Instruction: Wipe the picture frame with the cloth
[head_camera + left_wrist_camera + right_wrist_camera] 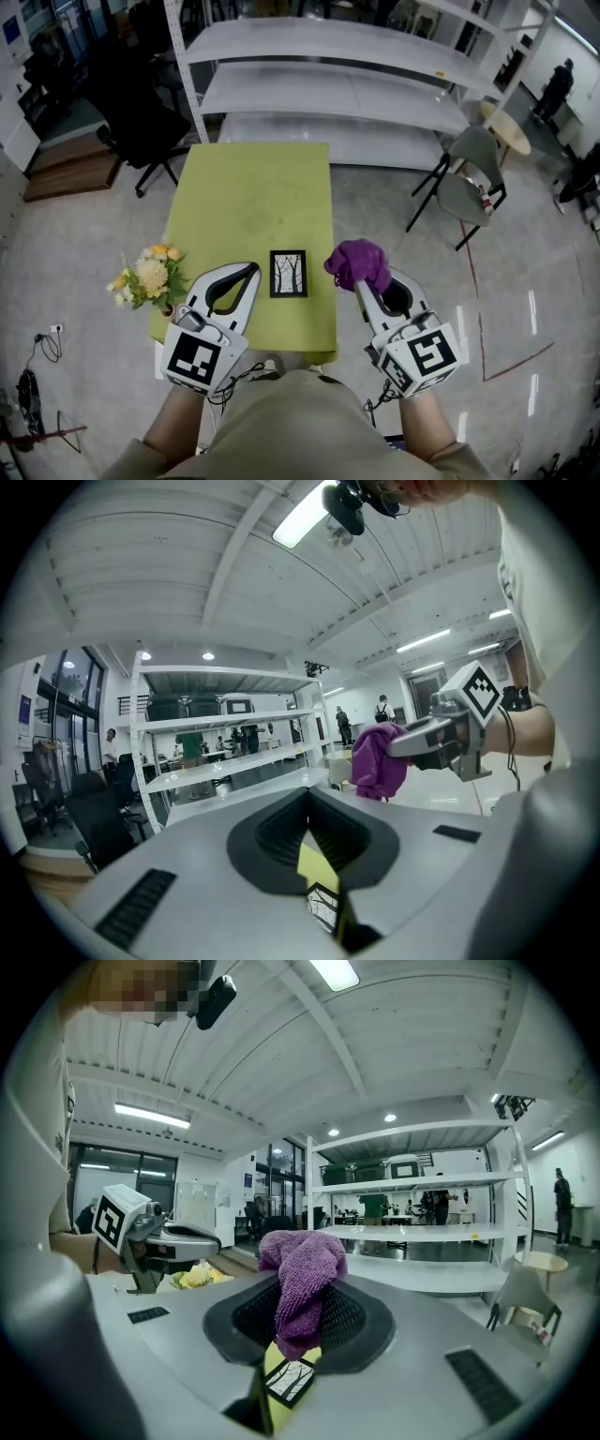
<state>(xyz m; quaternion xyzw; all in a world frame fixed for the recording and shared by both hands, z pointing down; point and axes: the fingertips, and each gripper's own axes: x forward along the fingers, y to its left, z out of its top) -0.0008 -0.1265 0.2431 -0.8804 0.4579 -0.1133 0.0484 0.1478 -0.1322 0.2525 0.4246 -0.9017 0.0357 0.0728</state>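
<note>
Picture frame (288,273) lies flat on the green table (248,192), close to its near edge and between the two grippers. The right gripper (367,284) is clamped on a bunched purple cloth (359,262), which sits just right of the frame. The left gripper (251,273) is just left of the frame, jaws together and empty. A flower bouquet (150,276) stands at the table's near left corner. The floor is grey. White shelving (347,75) stands behind the table, a grey chair (469,178) to its right and a black office chair (141,122) to its left.

picture frame (289,274): black rim, bare-tree print, lying flat near table (253,197) front edge | cloth (359,262): purple, bunched, pinched in right gripper (375,289), over table's front right edge
</note>
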